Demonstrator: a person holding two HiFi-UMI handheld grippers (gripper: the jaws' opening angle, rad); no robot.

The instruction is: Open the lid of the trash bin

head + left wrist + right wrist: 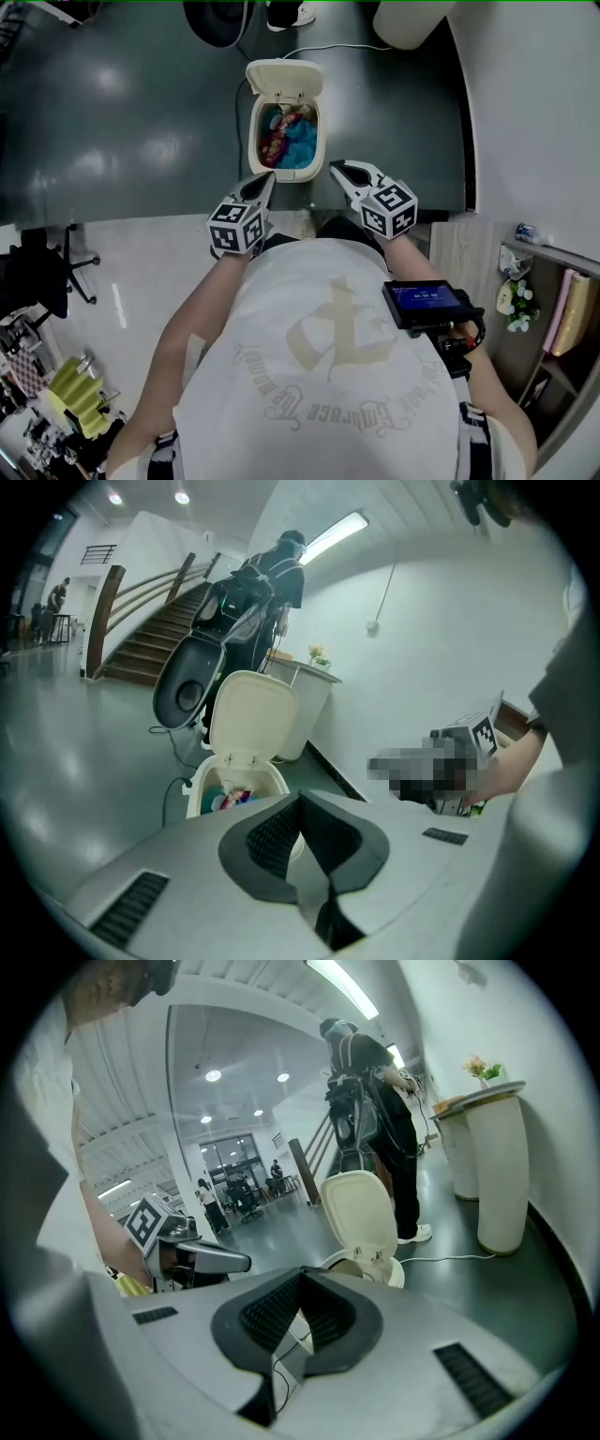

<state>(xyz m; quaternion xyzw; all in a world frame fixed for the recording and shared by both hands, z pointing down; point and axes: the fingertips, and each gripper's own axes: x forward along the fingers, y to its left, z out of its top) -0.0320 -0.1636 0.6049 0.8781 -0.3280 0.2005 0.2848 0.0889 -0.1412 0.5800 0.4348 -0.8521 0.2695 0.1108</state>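
Note:
A cream trash bin (284,150) stands on the dark floor just ahead of me, its lid (284,79) tipped up and back. Blue and red rubbish shows inside. My left gripper (262,183) hovers short of the bin's near left rim, shut and holding nothing. My right gripper (339,170) sits off the near right corner, also shut and empty. In the left gripper view the raised lid (251,714) stands beyond the left gripper (300,799), which is shut. In the right gripper view the lid (360,1211) rises behind the right gripper (302,1274), and the left gripper (192,1254) shows at left.
A person with a backpack (375,1101) stands just behind the bin. A white cable (319,47) lies on the floor there. A white pedestal (497,1166) stands by the right wall (525,103). A black office chair (42,272) is at left, shelves (553,319) at right.

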